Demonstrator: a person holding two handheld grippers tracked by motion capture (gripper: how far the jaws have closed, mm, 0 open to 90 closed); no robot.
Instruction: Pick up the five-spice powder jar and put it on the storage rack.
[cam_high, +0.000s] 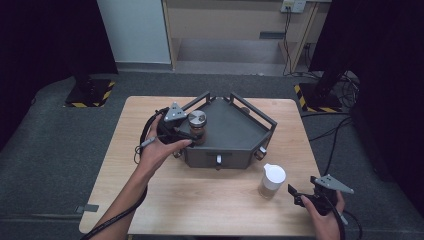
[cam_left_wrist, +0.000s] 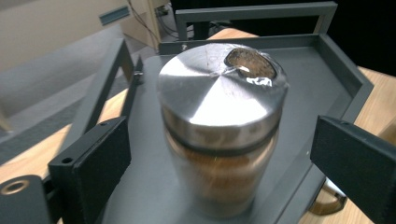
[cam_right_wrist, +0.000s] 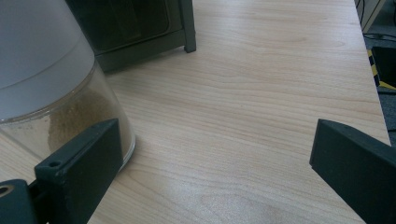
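- the left gripper (cam_high: 186, 131) hangs over the left part of the dark grey tray (cam_high: 235, 131), held by the person's left hand (cam_high: 159, 150), with its grey three-cornered plate on top.
- in the left gripper view its jaws stand wide apart, one on each side of the steel-lidded jar (cam_left_wrist: 222, 135); a gap shows between each jaw and the glass, so neither pad touches it.
- the steel-lidded jar (cam_high: 197, 127) stands upright on the tray floor near the tray's left wall; it holds a brown powder, and its brushed metal lid has a torn, dented spot near the far edge.
- the tray sits on the wooden table (cam_high: 150, 210), angled, with raised bar handles along its sides and small knobs on its front wall.
- the right gripper (cam_high: 299, 196) is low over the table's near right corner, in the person's right hand (cam_high: 325, 215), well apart from the tray.
- in the right gripper view its jaws are spread wide with bare table (cam_right_wrist: 261, 107) between them.
- the white-capped jar (cam_high: 272, 181) stands upright on the table just in front of the tray's right end, near the right gripper; in the right gripper view the white-capped jar (cam_right_wrist: 51, 93) is beside the left-hand jaw, outside the gap, with pale powder in its clear lower part.
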